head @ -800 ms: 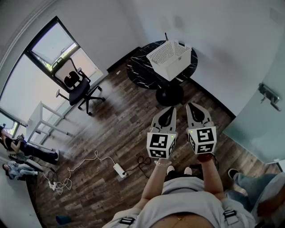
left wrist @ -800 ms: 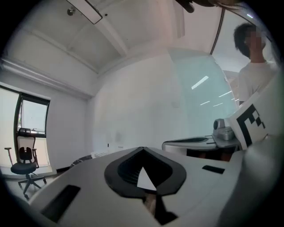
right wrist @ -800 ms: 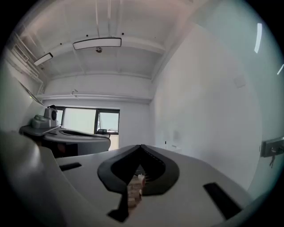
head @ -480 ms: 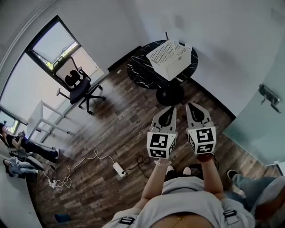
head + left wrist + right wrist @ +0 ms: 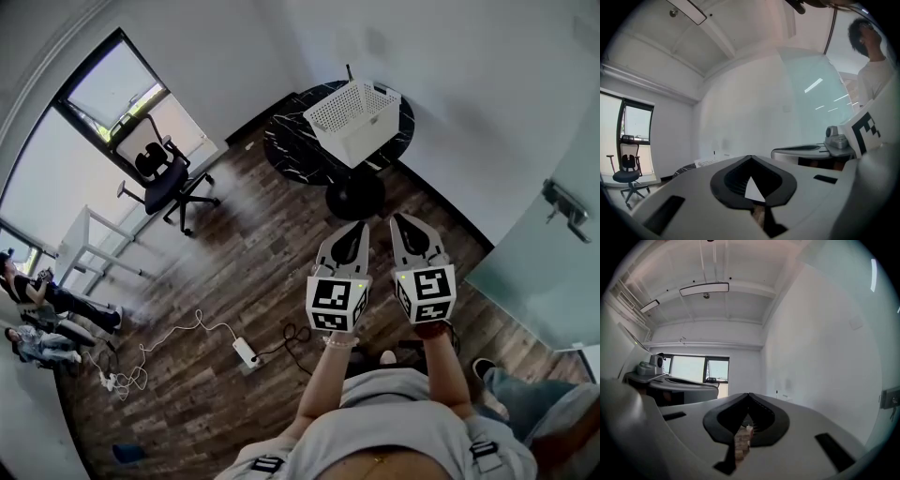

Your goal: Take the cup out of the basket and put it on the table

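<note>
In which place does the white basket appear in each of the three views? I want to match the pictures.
Head view: the white basket is at top centre, on the round black table.
Left gripper view: the basket is small, low and left of centre, against the far wall.
Right gripper view: the basket is tiny, right of centre, and hard to make out.
Shared landmark: the window, always left of the basket.
</note>
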Motion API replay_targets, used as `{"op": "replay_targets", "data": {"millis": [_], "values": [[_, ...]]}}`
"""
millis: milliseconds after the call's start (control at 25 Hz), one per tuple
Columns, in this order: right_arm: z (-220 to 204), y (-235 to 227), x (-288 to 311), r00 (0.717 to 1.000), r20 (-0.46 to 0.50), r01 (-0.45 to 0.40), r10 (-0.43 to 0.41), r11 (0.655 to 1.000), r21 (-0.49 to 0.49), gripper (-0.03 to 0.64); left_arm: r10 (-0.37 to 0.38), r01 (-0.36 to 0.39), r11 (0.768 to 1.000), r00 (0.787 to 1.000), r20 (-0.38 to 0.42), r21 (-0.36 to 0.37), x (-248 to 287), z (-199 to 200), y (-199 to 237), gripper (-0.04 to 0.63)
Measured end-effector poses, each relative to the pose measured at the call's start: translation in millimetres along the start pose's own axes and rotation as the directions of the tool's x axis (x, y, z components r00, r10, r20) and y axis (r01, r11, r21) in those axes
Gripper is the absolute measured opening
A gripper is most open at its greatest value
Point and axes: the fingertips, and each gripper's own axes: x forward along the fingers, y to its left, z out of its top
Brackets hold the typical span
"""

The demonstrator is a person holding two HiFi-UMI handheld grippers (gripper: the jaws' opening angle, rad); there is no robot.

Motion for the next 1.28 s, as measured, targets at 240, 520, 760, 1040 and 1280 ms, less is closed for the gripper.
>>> {"op": "replay_targets", "data": {"millis": [240,520,760,1040,1280], "values": [[-6,-9,9,1.0,-0.019,0.014,-0.014,1.0,-0.008,0.009,-0.01,0.01,1.0,1.0,-0.013,-0.002,14,-4,4,0.006],[-9,-16,43,0.998,-0.018,0.052,-0.052,0.999,0.008,0.009,-0.056,0.056,0.998,0.998,-0.019,0.004,43,-6,24,0.006],[-5,-15,86,0.997,-0.019,0.081,-0.081,0.997,0.005,0.009,-0.106,0.106,0.994,0.994,-0.013,0.002,70,-2,55,0.006],[-3,-6,139,0.994,-0.023,0.106,-0.106,0.994,-0.015,0.009,-0.143,0.143,0.99,0.99,-0.007,-0.011,95,-2,99,0.006],[-5,4,180,0.992,-0.024,0.125,-0.126,0.992,-0.021,0.009,-0.163,0.163,0.987,0.987,0.0,-0.016,112,-5,137,0.006]]}}
